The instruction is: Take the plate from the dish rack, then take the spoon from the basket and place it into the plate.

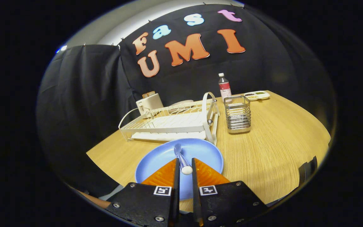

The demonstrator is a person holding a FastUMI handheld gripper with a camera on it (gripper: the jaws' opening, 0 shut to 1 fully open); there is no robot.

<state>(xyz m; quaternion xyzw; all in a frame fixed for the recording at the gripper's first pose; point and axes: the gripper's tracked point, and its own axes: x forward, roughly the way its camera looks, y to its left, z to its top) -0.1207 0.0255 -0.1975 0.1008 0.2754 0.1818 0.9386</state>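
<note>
A blue plate (pixel 207 154) lies flat on the wooden table (pixel 279 142), just in front of the white dish rack (pixel 169 122). A spoon (pixel 181 157) with a striped handle points its bowl away from me over the plate's middle. My gripper (pixel 185 159) hovers over the plate's near half, its fingers close together with the spoon's handle end pinched between them. The wire basket (pixel 237 115) stands to the right of the rack, beyond the fingers, and looks empty.
Behind the rack stand a white box-shaped appliance (pixel 149 104), a bottle (pixel 224 86) with a white cap, and a small white tray (pixel 257 95) with compartments. The table's edge runs close on the left of the plate. Bare wood stretches to the right.
</note>
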